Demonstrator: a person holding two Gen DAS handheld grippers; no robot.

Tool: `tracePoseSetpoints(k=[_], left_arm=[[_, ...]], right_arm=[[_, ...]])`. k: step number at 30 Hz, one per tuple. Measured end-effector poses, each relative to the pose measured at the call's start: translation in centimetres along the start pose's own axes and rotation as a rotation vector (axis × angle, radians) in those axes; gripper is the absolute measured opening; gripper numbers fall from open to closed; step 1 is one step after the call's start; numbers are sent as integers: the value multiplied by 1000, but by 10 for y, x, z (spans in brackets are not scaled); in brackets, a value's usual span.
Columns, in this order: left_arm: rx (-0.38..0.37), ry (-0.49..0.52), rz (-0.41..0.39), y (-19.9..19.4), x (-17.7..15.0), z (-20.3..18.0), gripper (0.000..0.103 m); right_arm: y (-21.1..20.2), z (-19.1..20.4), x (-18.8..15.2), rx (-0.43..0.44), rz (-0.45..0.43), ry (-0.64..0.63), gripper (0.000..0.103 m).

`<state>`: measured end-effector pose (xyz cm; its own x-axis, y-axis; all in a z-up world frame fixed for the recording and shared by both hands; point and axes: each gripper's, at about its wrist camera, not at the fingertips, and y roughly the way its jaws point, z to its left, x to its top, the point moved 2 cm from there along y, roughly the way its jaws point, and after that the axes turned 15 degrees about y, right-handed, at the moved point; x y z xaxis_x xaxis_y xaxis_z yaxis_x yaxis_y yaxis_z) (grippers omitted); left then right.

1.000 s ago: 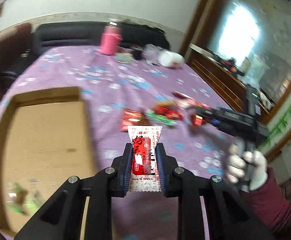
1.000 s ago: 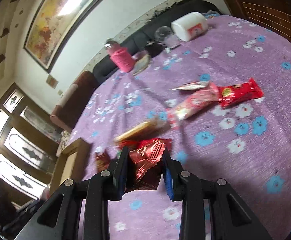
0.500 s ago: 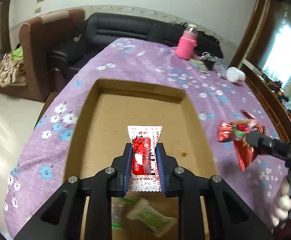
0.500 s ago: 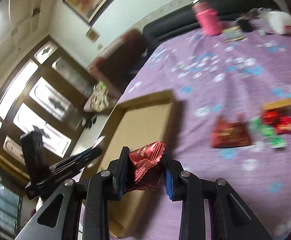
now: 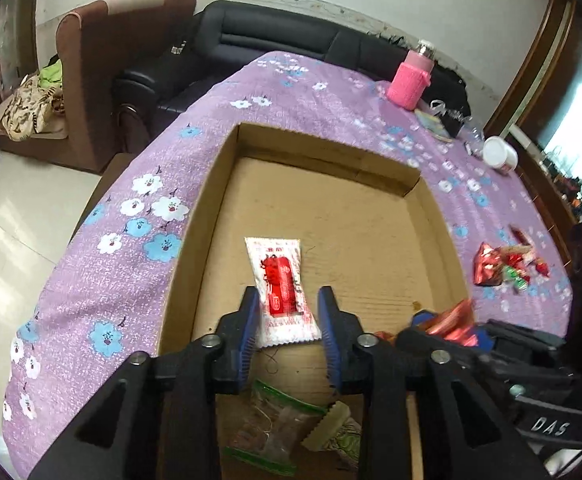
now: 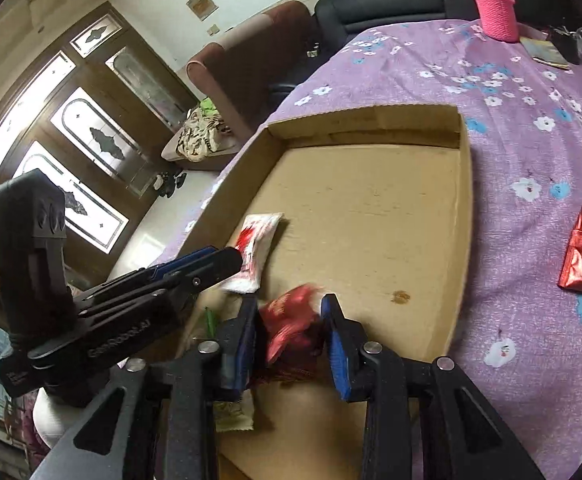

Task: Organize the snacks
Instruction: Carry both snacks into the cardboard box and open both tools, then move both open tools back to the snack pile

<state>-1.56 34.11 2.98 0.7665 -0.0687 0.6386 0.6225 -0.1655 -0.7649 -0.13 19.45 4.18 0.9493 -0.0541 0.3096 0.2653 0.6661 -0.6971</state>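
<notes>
Both drops done: your left hand-held gripper [image 5: 287,312] now gapes, white sachet [image 5: 281,280] released into cardboard box [image 5: 375,168]; right hand-held gripper [image 6: 289,316] likewise wide, red candy [image 6: 291,320] falling free. More snacks [image 5: 507,264] wait on the tabletop [image 5: 219,120].

The cardboard box [image 5: 331,208] ahead looks matt and rough. Between the fingers, the white-and-red packet [image 5: 281,288] is glossy plastic film.

The left black plastic two-finger gripper [image 5: 287,322] has angular, truss-like arms with triangular cut-outs, silver round screw heads at the joints, and blue ribbed pads [image 5: 249,330] lining its fingers. The right black plastic two-finger gripper [image 6: 291,330] is built alike, with blue pads [image 6: 337,354] and silver screws. Pale lettering marks each housing. A white-gloved hand [image 6: 51,416] shows beneath the left handle.
</notes>
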Motion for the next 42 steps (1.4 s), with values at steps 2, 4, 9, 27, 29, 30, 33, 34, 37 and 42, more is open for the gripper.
tracePoseSetpoints(k=[2,4,9,27,29,30,33,34,37,42], left_arm=[[8,-4,-24,-9,1,-1,44],[12,-4,-45,-18,2,-3,46],[-1,-7,-125,-53,3,-16,62],[-355,68,-163,-77,8,-170,81],[-368,91,-145,-71,5,-188,81],[-371,101,-140,-69,4,-194,81],[-380,125,-118,-60,-1,-212,81],[-378,132,-111,-57,-2,-216,81],[-356,168,-89,-50,-8,-228,81],[-357,211,-64,-40,-15,-235,81]], right_arm=[[-2,1,-1,-2,-9,-2,53],[-7,2,-3,2,-23,-6,55],[-38,-1,-5,12,-92,-11,54],[-218,-135,-18,-263,-530,139,72],[-227,-152,-20,-273,-527,173,72],[-232,-162,-20,-284,-525,184,72],[-245,-186,-25,-303,-526,217,72],[-250,-195,-26,-305,-528,236,72],[-266,-226,-23,-313,-547,306,72],[-283,-259,-6,-358,-576,364,72]])
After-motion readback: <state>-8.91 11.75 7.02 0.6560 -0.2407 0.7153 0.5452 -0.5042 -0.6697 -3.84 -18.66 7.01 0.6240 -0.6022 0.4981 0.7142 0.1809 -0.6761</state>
